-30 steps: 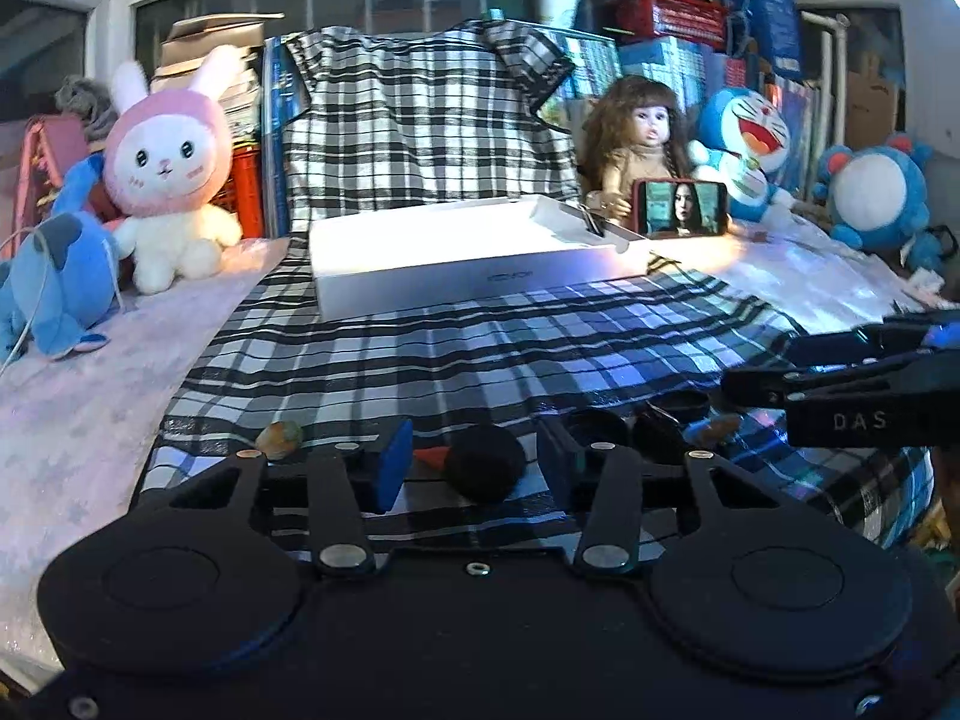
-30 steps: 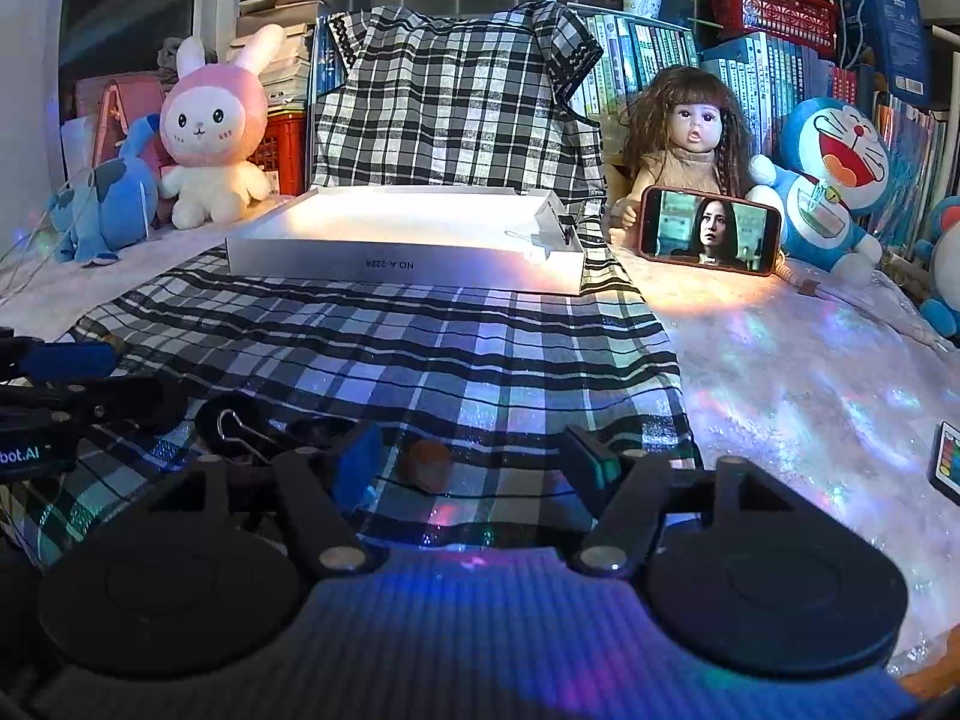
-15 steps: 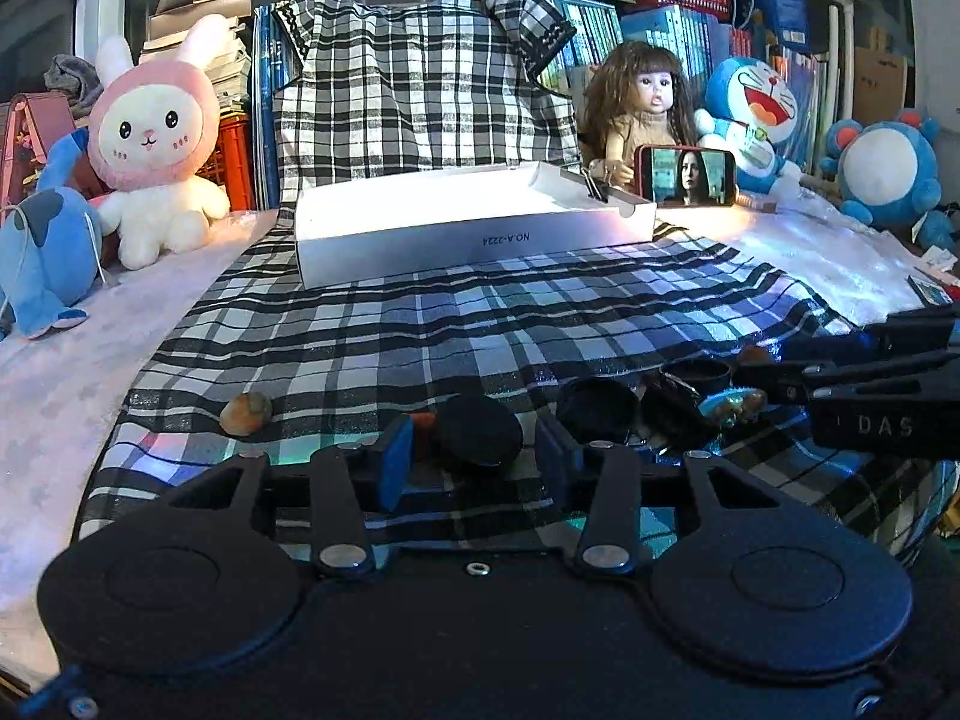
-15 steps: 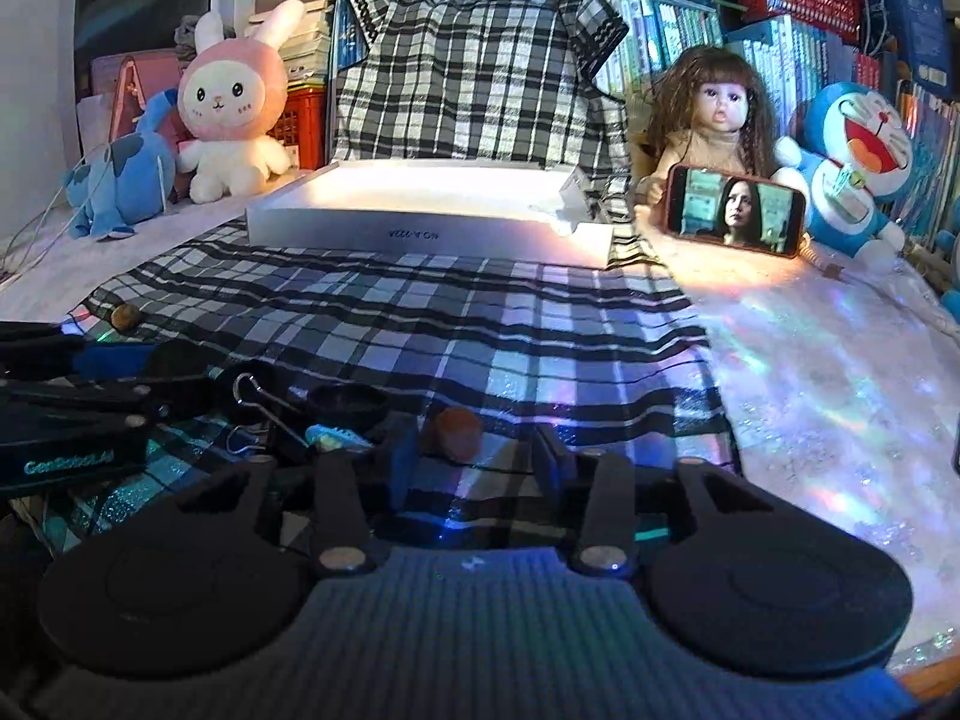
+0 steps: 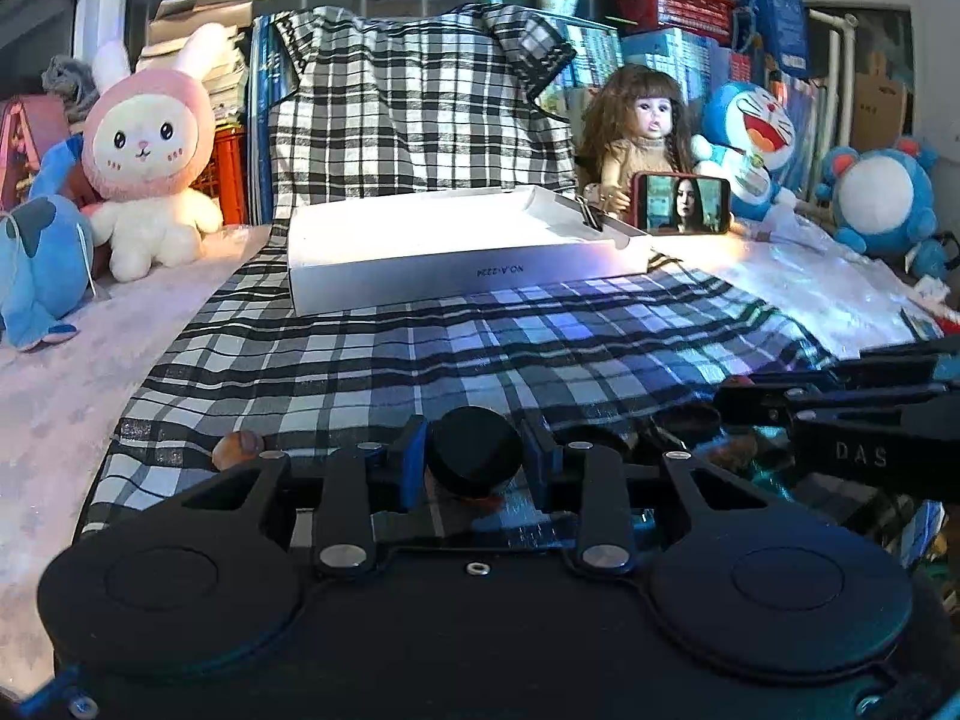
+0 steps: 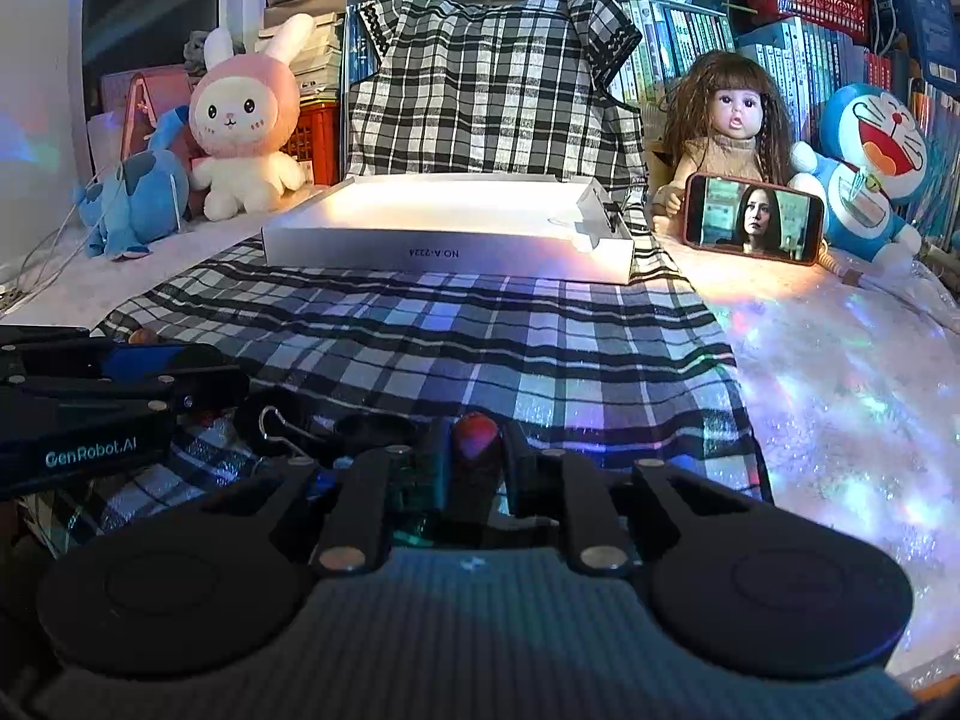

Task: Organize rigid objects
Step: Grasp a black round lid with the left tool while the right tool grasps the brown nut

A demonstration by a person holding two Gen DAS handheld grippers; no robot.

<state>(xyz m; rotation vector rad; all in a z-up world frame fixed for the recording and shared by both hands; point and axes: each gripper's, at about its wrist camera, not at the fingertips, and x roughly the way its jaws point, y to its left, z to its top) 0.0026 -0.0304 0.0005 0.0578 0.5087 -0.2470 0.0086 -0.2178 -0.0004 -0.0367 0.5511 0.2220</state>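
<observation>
Pickup step, near edge of plaid cloth (image 5: 480, 354). Left gripper (image 5: 474, 462) closing around black cap (image 5: 474, 450); right gripper (image 6: 476, 450) clamped on reddish nut (image 6: 476, 433), probably. Next: lift both toward white tray (image 6: 447, 249).

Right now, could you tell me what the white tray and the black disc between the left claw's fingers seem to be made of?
White tray: probably cardboard, matte; thin folded walls and a printed code on its side. Black disc: likely matte plastic or rubber, an even dull black without glare; too dark to be sure. The left claw is closing around it.
</observation>
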